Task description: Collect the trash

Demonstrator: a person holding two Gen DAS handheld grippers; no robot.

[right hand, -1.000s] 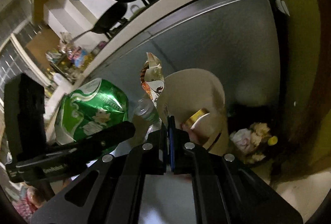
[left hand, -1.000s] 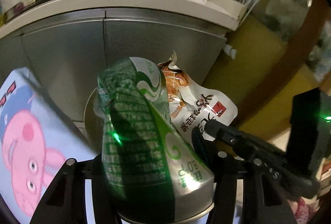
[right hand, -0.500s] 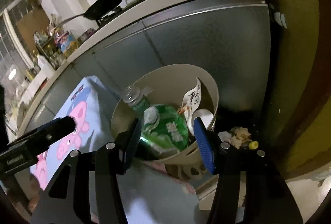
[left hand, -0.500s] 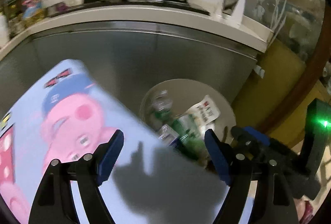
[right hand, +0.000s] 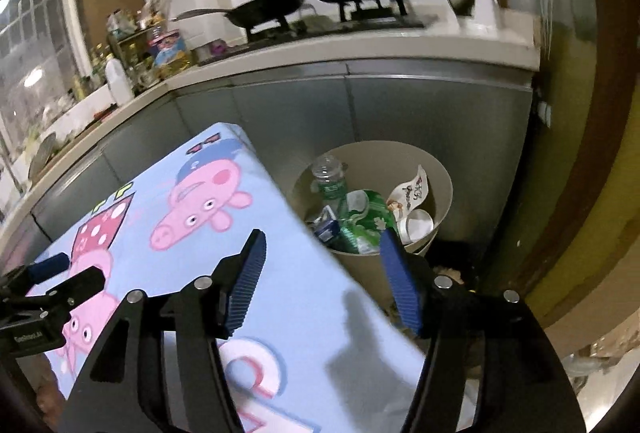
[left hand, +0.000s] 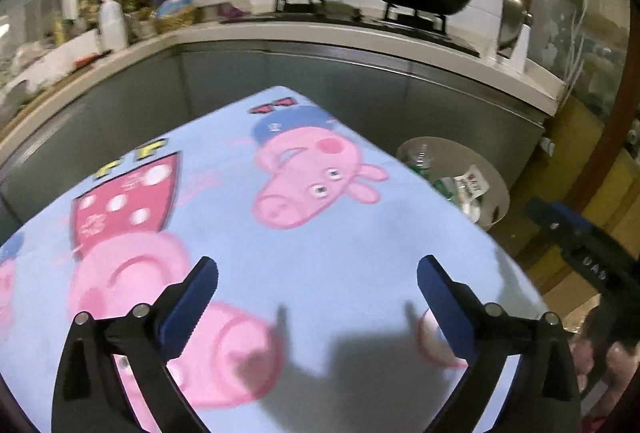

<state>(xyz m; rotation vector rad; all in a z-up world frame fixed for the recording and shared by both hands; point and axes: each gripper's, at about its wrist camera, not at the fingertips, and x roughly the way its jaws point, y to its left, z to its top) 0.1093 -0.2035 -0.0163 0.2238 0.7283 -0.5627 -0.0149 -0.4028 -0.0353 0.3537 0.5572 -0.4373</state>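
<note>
Trash all in bin (right hand: 438,189) afaict; bench (left hand: 360,233) bare. Your L tongs (left hand: 318,299) & R tongs (right hand: 322,273) spread, nothing held.

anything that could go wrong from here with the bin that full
The bin looks heaped: the green bag and clear bottle rise close to its rim, so another drop might push something out. It sits on the floor right beside the cloth-covered table, so an arm swing may knock it. Both the left gripper and right gripper are open and empty.
</note>
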